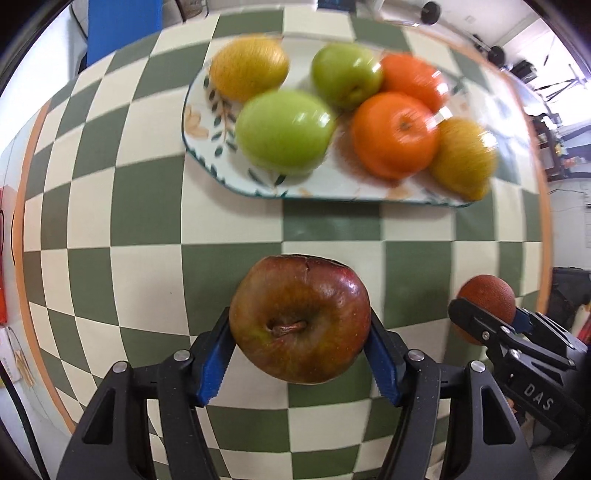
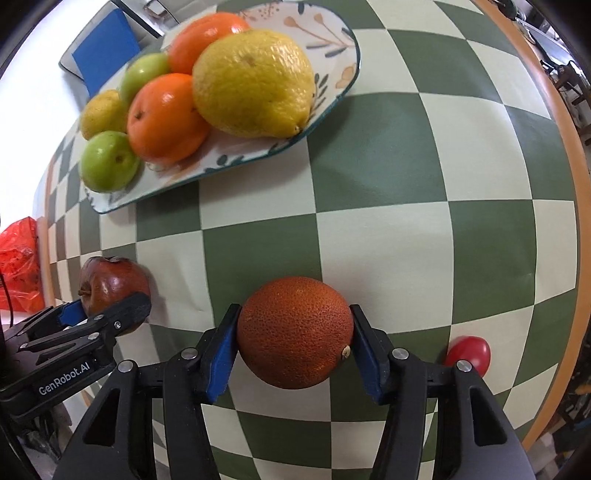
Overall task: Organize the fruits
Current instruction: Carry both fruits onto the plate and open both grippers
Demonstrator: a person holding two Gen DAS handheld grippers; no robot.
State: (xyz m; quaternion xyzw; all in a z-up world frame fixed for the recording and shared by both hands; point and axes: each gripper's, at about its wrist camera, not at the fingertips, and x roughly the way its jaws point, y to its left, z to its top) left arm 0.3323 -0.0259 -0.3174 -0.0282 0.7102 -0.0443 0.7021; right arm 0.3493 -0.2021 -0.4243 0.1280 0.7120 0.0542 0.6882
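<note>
My left gripper [image 1: 300, 347] is shut on a dark red apple [image 1: 300, 320], stem toward the camera, above the checked tablecloth. My right gripper [image 2: 293, 341] is shut on a dark red-orange orange [image 2: 293, 332]. Each gripper shows in the other view: the right with its orange [image 1: 487, 295], the left with its apple [image 2: 110, 282]. Ahead lies a flowered plate [image 1: 207, 155], also in the right wrist view [image 2: 325, 85], with two lemons [image 2: 255, 83], two green apples [image 1: 284, 133] and two bright oranges [image 1: 395, 134].
The green and cream checked tablecloth [image 2: 388, 229] has an orange border. A small red fruit [image 2: 469, 354] lies on the table behind my right gripper's right finger. A red plastic bag [image 2: 18, 266] lies off the table's left edge. A blue panel [image 1: 122, 26] stands behind the plate.
</note>
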